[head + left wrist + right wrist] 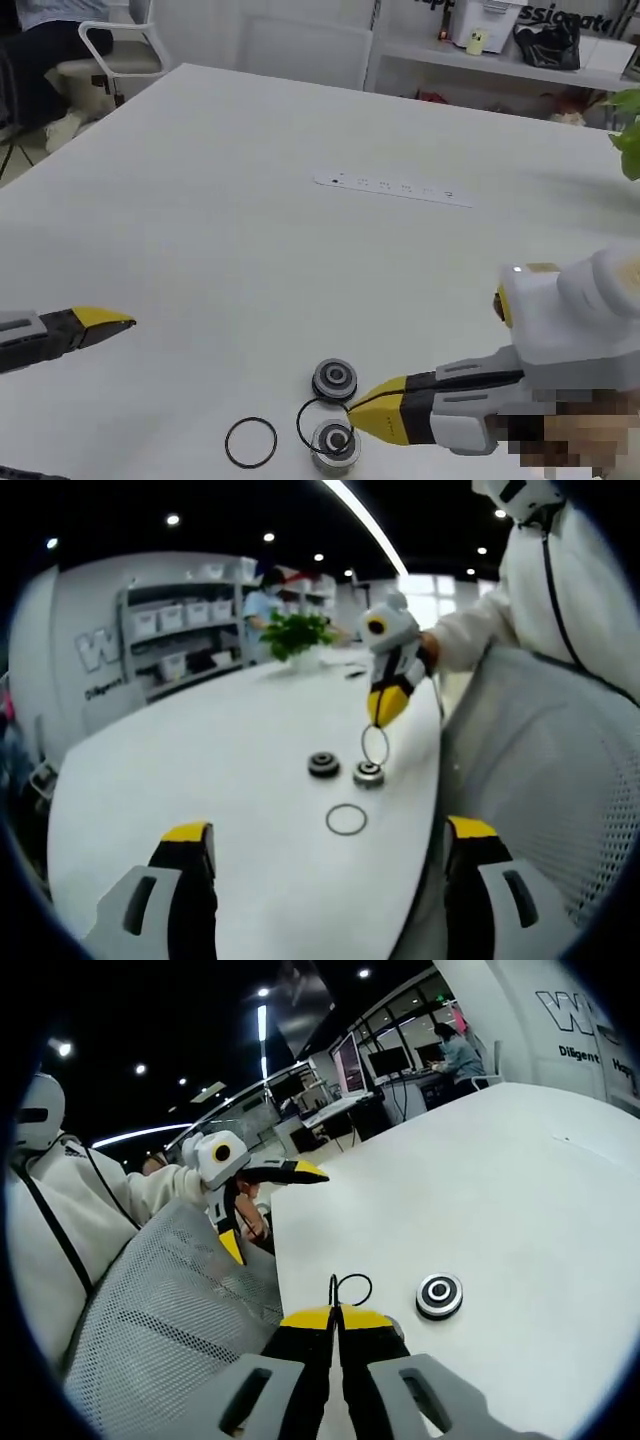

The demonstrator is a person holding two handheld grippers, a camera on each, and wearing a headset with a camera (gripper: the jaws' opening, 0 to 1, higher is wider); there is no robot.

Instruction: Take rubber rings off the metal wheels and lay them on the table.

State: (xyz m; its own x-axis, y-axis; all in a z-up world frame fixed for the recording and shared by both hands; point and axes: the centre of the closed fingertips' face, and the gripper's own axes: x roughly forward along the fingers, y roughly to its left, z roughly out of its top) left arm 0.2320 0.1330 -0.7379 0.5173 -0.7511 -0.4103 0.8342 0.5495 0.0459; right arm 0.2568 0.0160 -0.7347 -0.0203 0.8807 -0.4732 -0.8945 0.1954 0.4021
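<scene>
Two metal wheels sit near the table's front edge, one (334, 379) just behind the other (333, 441). My right gripper (352, 406) is shut on a thin black rubber ring (312, 420), which hangs beside the nearer wheel. In the right gripper view the ring (350, 1285) sticks out past the closed jaws, with one wheel (440, 1295) to the right. A loose rubber ring (250, 442) lies flat on the table left of the wheels. My left gripper (108, 321) hovers open well to the left; its own view shows the loose ring (346, 819) and both wheels (323, 764) (368, 774) ahead.
A white power strip (392, 188) lies mid-table. Past the far left corner of the white table (200, 200) stands a chair (105, 50). Shelving (500, 45) lines the back wall and a green plant (628, 130) sits at the right edge.
</scene>
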